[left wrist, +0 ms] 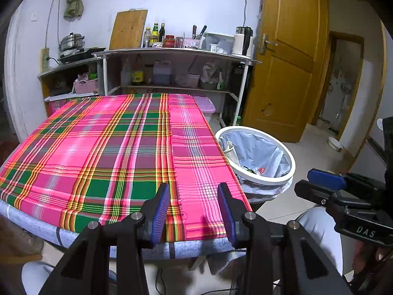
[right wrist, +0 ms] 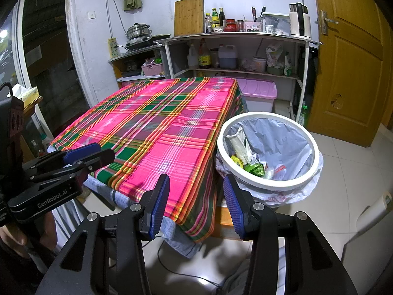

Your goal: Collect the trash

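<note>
left gripper (left wrist: 194, 206), right gripper (right wrist: 196, 201): jaws parted, nothing held | plaid tablecloth (left wrist: 98, 147) bare | trash (right wrist: 255, 164) in bin (right wrist: 270, 184)

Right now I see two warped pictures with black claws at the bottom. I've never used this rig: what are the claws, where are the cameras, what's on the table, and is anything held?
The claws are two-finger grippers, one carried in each of a person's hands. Each picture comes from a wide-angle camera on one gripper, looking forward along its fingers, which is why the room bends.

In the left wrist view the left gripper hangs above the near edge of the table, which is covered by a plaid cloth. In the right wrist view the right gripper sits near the table's corner, beside the bin.

Both grippers stand open with nothing between the blue pads. I see no loose items on the cloth. The white bin, lined with a bag, stands on the floor against the table and already holds wrappers and other scraps.
</note>
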`<state>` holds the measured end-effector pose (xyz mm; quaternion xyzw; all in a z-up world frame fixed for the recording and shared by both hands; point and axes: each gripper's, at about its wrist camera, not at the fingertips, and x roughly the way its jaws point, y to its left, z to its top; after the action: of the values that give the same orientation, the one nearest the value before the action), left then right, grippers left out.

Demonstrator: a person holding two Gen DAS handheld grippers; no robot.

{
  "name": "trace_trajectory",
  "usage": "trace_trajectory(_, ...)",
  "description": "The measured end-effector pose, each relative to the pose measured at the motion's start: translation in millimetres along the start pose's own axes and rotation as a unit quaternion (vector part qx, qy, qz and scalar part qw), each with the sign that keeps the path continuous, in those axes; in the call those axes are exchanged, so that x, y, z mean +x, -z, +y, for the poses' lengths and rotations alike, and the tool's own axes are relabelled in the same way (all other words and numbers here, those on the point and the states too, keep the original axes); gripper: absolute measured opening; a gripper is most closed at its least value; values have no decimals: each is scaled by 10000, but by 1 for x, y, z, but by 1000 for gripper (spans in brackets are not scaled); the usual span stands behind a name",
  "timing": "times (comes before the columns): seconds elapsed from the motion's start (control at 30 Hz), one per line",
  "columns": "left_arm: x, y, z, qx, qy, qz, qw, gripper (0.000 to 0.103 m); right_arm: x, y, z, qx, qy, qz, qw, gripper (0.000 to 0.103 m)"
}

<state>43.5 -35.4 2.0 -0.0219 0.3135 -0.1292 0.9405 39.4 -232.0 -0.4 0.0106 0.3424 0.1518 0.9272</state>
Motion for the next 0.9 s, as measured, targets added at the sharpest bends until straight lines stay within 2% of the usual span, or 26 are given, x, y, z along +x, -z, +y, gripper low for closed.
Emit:
trace_trajectory(0.5,-2,3,0,4,-17,-7,10000,40,0,0,1,1,3,6,10000,47)
trace_trajectory(0.9,-7,6,-2,47,-245,-94,9996,40,0,1,0,0,6,8,10000,47)
